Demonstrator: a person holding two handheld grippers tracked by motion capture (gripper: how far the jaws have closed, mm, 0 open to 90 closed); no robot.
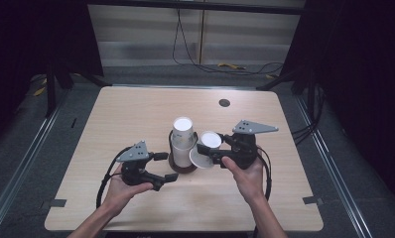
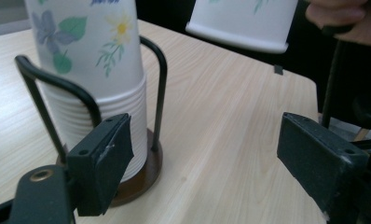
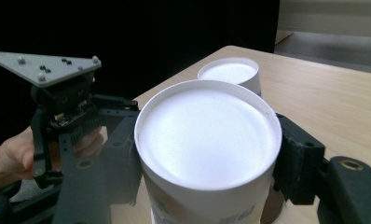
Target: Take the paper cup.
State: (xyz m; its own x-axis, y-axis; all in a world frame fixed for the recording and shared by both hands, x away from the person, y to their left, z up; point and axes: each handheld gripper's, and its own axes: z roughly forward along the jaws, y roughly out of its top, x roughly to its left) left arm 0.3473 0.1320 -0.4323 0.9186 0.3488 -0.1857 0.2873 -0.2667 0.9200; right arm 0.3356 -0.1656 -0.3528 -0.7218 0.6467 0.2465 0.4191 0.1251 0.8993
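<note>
A stack of upside-down floral paper cups [image 1: 182, 138] [image 2: 88, 70] stands in a black wire holder [image 2: 158, 84] on a round brown base [image 1: 185, 169] at the table's middle. My left gripper [image 1: 168, 166] [image 2: 202, 149] is open just left of the base, and one jaw nearly touches the stack's lower rims. My right gripper [image 1: 207, 154] [image 3: 207, 158] is shut on a single paper cup [image 1: 205, 148] [image 3: 207, 140], held upside down and tilted just right of the stack. That cup's rim [image 2: 237, 39] hangs above the table. The stack's top [image 3: 228, 72] lies behind the held cup.
The wooden table [image 1: 136, 114] has a small dark round hole [image 1: 224, 103] at its back right. Black cables [image 1: 205, 67] lie on the floor beyond the table. The left gripper [image 3: 65, 100] with its grey plate sits close beside the held cup.
</note>
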